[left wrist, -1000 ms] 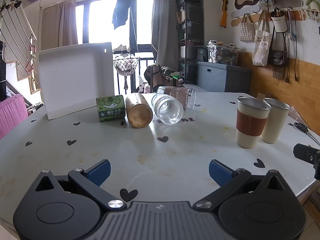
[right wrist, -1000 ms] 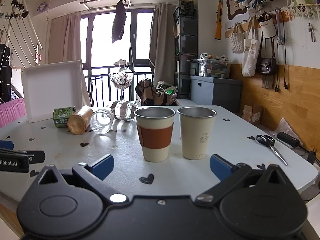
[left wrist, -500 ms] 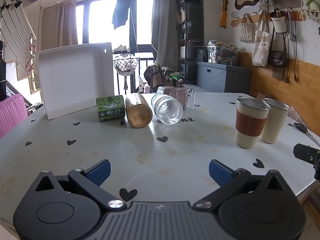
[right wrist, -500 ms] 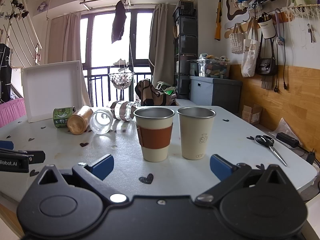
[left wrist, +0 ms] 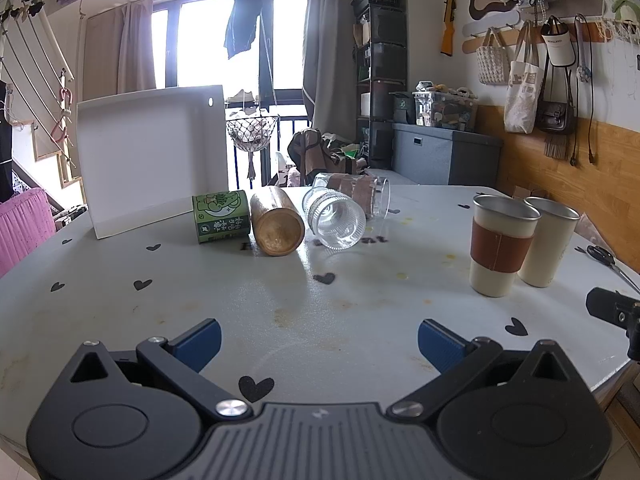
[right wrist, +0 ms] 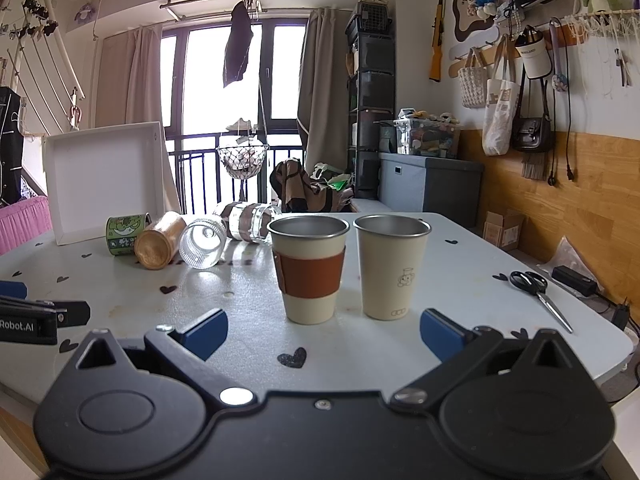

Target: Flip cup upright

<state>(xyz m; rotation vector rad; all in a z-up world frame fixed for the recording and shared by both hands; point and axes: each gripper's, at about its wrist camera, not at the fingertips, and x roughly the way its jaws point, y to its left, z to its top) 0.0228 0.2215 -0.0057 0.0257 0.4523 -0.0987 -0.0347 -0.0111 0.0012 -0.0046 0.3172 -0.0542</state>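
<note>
Several cups lie on their sides at the far middle of the table: a green printed cup [left wrist: 221,216], a wooden cup [left wrist: 276,222], a ribbed clear glass [left wrist: 335,216] and a glass with a brown sleeve [left wrist: 360,192]. They also show in the right wrist view: green cup [right wrist: 126,234], wooden cup [right wrist: 158,240], ribbed glass [right wrist: 203,242], sleeved glass [right wrist: 248,222]. Two metal cups stand upright, one with a brown sleeve [right wrist: 308,272], one plain [right wrist: 390,268]. My left gripper [left wrist: 319,340] is open and empty, well short of the lying cups. My right gripper [right wrist: 324,330] is open and empty just before the upright cups.
A white tray [left wrist: 152,156] stands on edge at the back left of the table [left wrist: 240,300]. Scissors [right wrist: 538,292] and a black adapter [right wrist: 574,280] lie near the table's right edge. The left gripper's body [right wrist: 36,316] shows at the left of the right wrist view.
The right gripper has drifted very slightly; the left view is almost the same. No cup has moved.
</note>
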